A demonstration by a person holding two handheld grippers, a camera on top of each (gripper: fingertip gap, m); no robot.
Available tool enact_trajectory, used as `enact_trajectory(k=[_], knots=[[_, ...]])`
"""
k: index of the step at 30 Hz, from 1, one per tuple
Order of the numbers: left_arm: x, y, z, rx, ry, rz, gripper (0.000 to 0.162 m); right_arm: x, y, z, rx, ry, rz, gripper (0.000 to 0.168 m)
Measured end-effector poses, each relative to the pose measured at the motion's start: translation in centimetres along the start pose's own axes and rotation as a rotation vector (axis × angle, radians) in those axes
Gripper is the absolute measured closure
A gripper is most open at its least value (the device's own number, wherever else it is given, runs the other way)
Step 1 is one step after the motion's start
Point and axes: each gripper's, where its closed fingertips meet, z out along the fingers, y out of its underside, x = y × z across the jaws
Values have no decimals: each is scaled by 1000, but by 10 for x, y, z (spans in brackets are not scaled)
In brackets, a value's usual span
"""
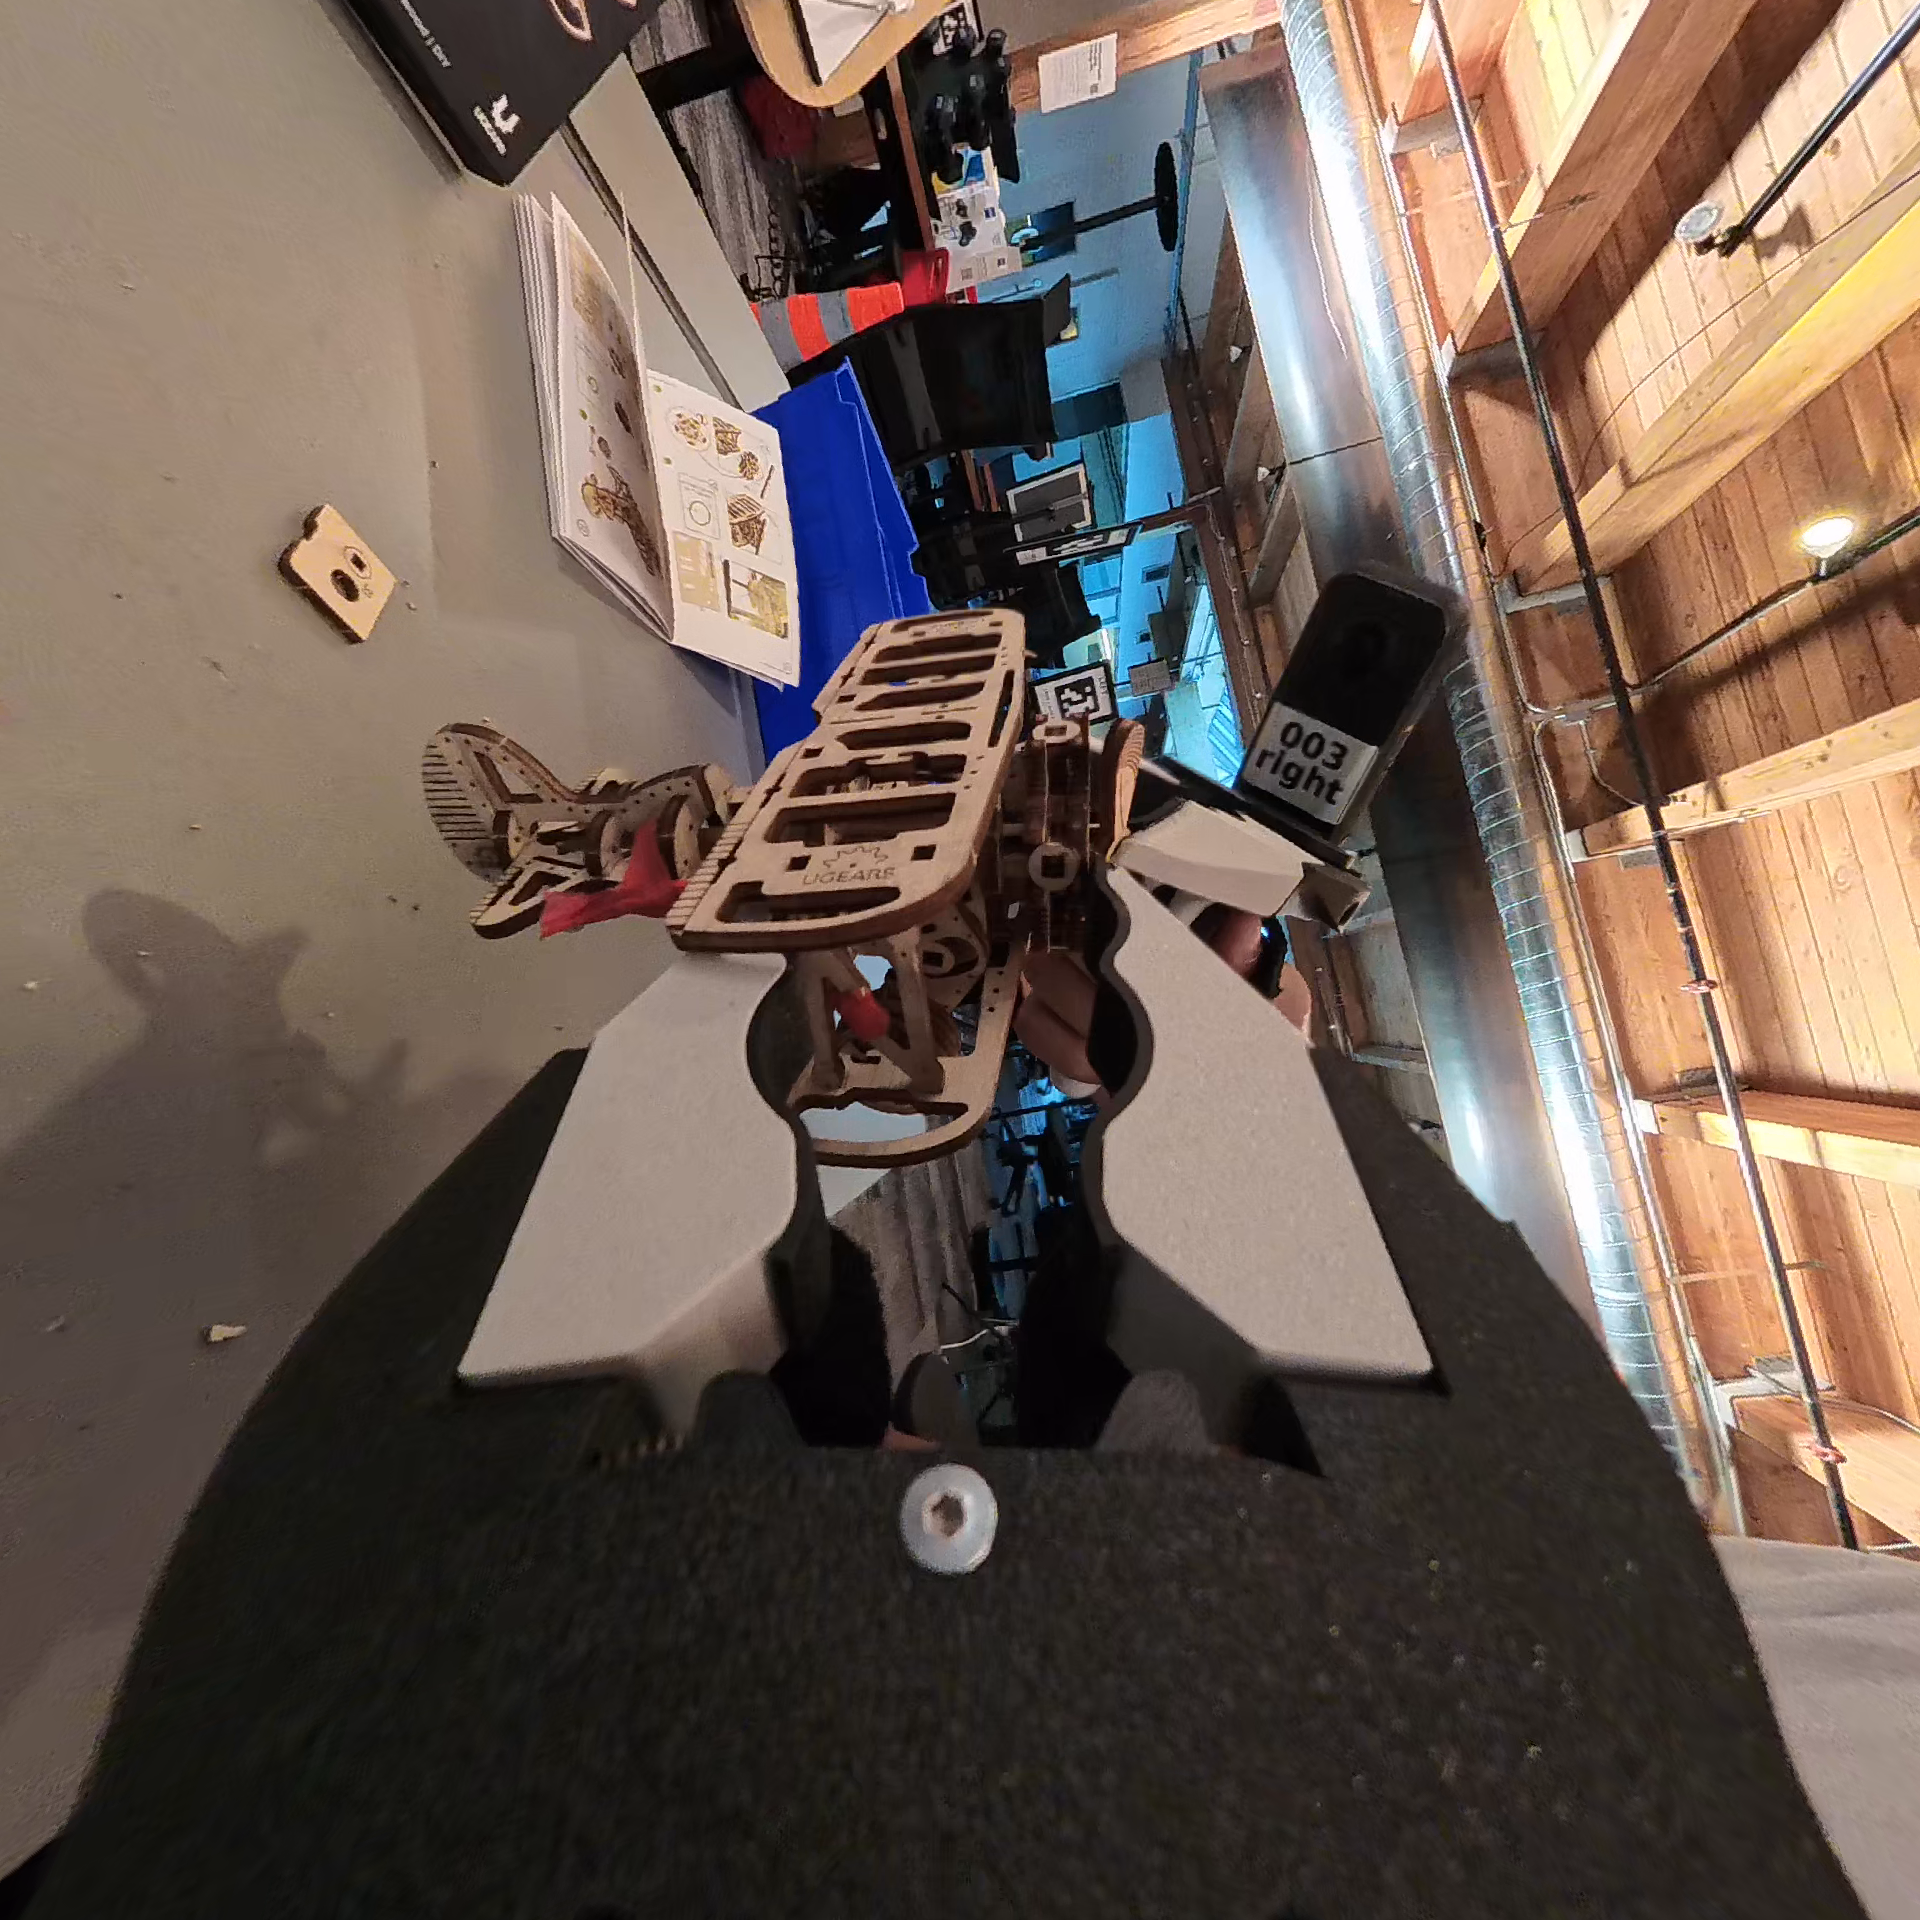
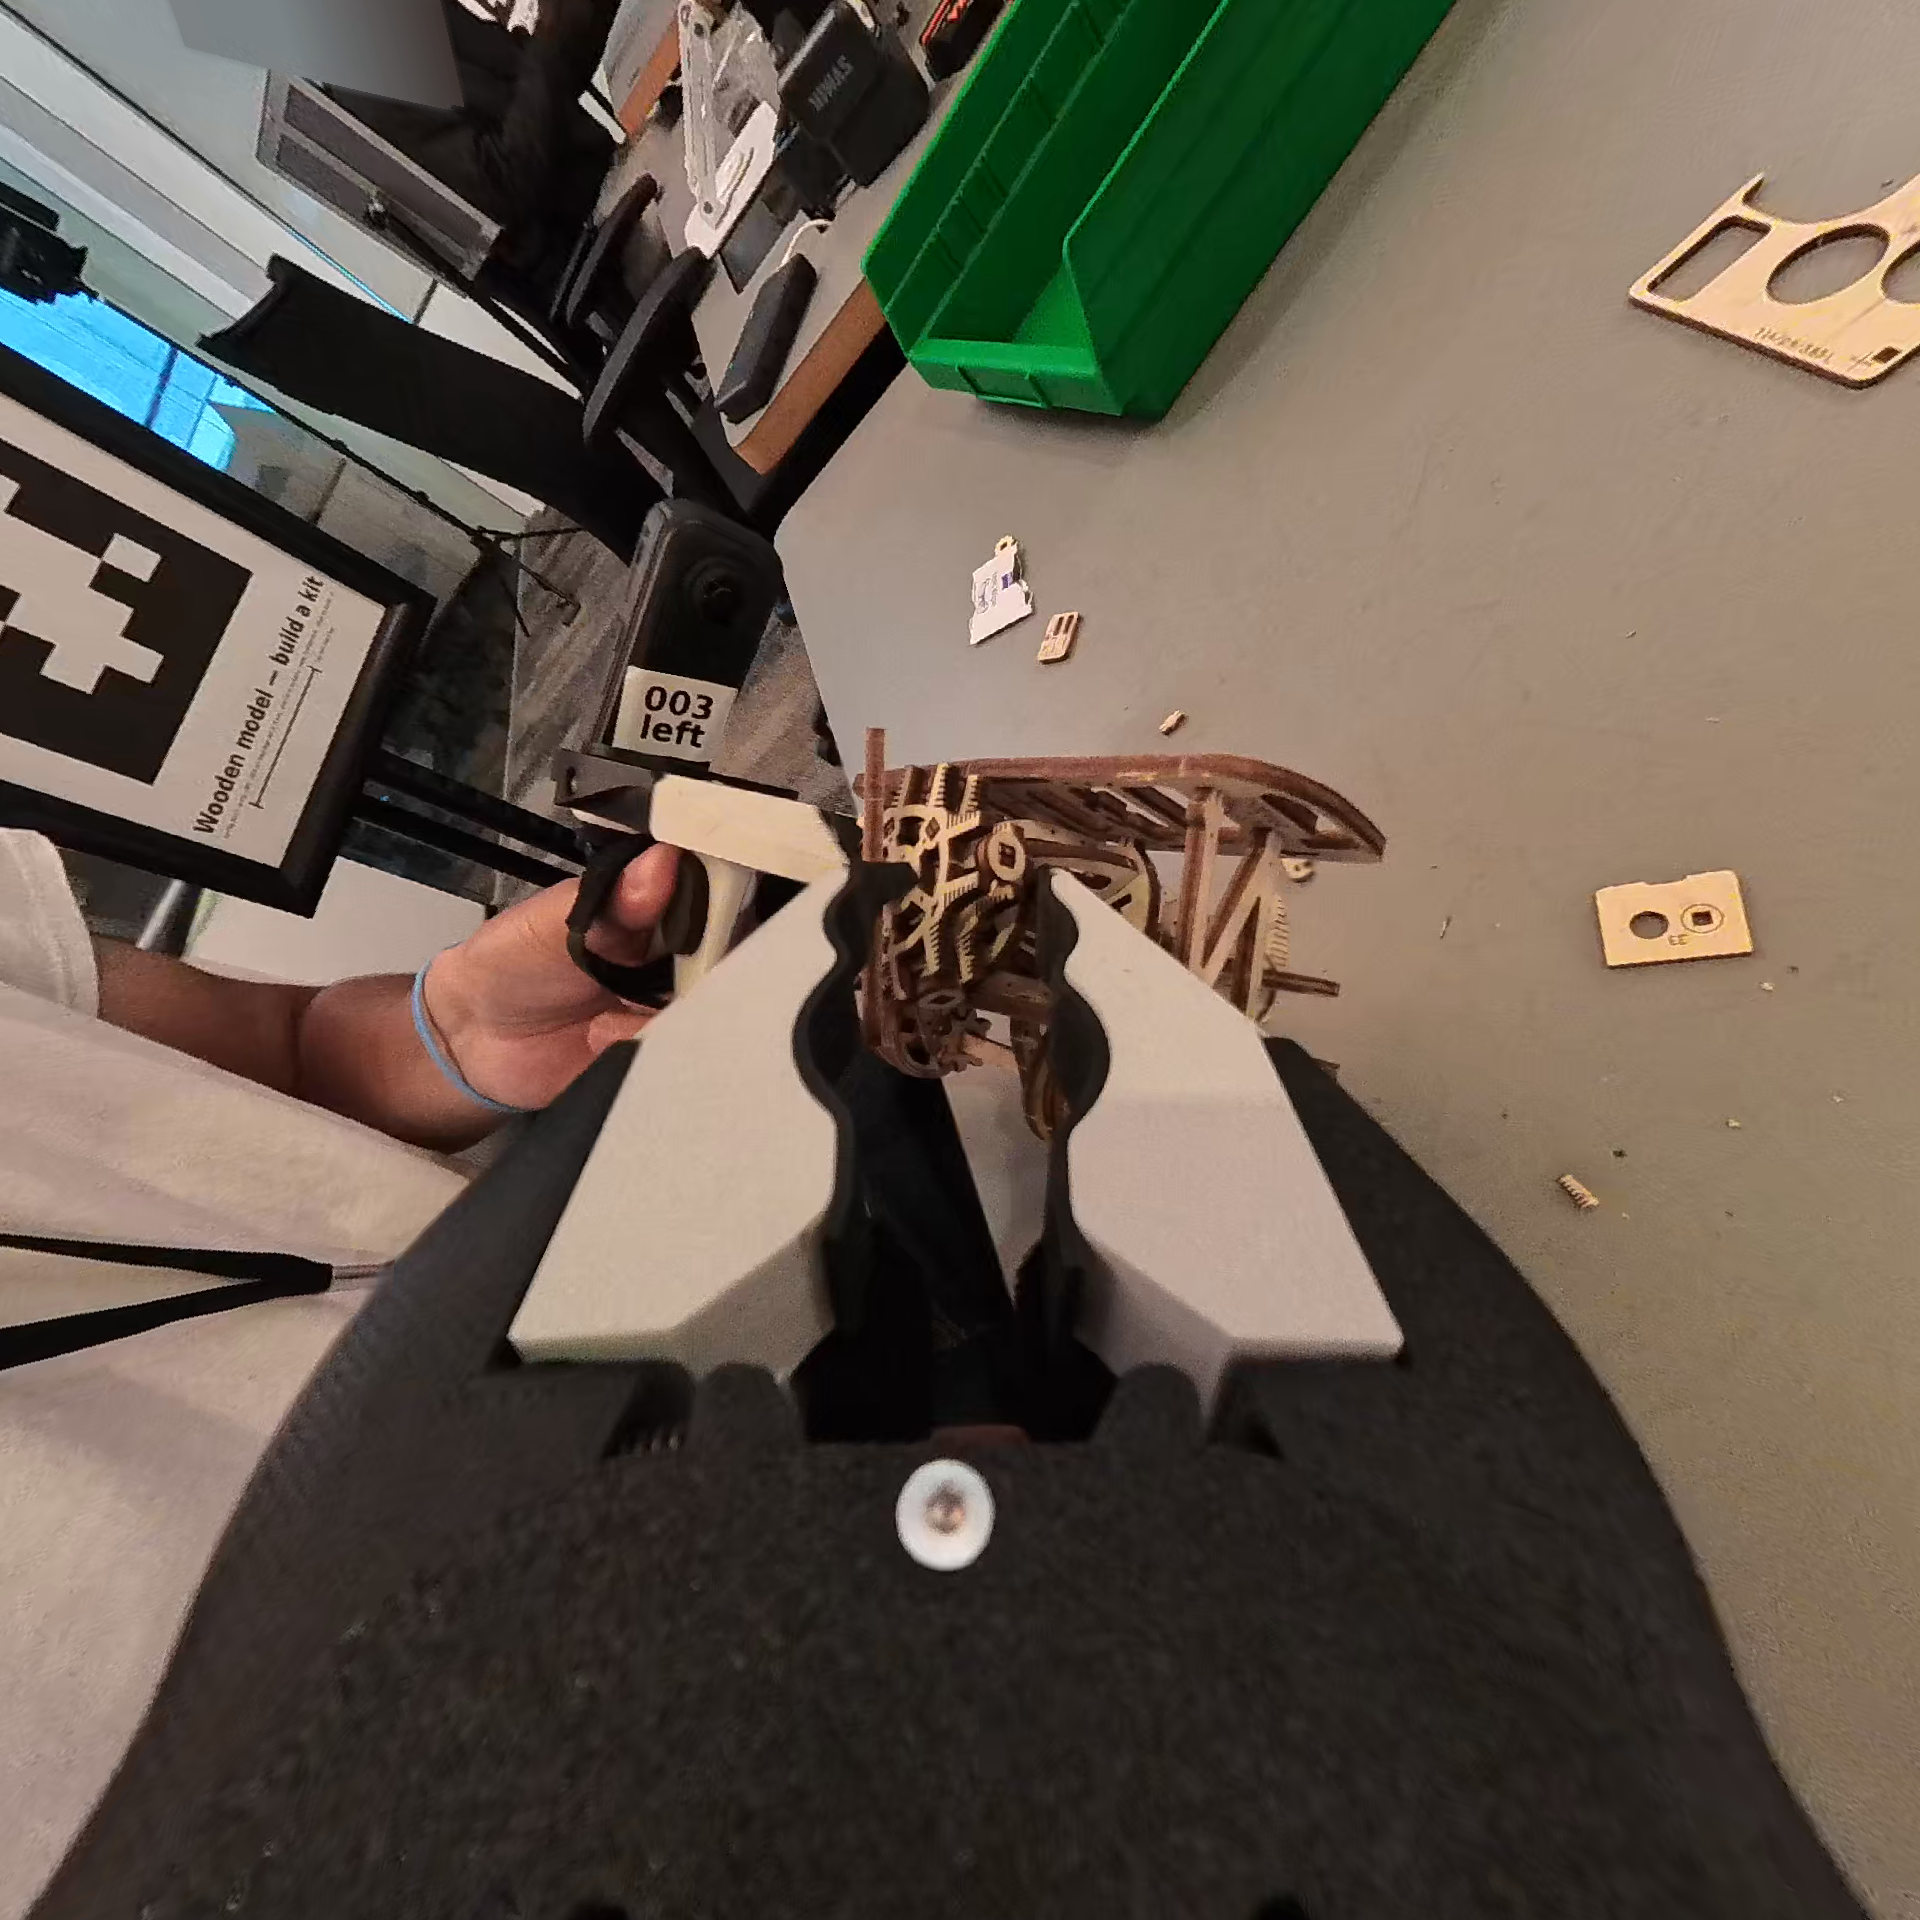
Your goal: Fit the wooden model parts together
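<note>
A wooden biplane model point(image 1: 862, 831) is held in the air over the grey table point(image 1: 208, 364), with its tail to the left. My left gripper point(image 1: 925, 935) is shut on its wings, one finger on each side. In the right wrist view the model's geared nose point(image 2: 945, 914) sits between the fingers of my right gripper point(image 2: 945, 894), which is shut on it. The right gripper's finger point(image 1: 1216, 862) shows at the model's nose in the left wrist view. The left gripper's finger point(image 2: 748, 821) touches the model's left side in the right wrist view.
An open instruction booklet point(image 1: 665, 499), a blue bin point(image 1: 842, 520), a black box point(image 1: 499, 73) and a small wooden plate point(image 1: 338, 571) lie on the table. A green bin point(image 2: 1091, 208), a cut-out wooden sheet point(image 2: 1787, 281), another small plate point(image 2: 1673, 920) and wood scraps point(image 2: 1058, 636) lie nearby. Both grippers' tips are close together, under 4 cm apart.
</note>
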Motion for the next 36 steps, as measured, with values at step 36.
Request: enact_trajectory(k=[36], knots=[[-5, -4, -1, 54, -13, -64, 114, 4, -15, -16, 143, 53, 3, 139]])
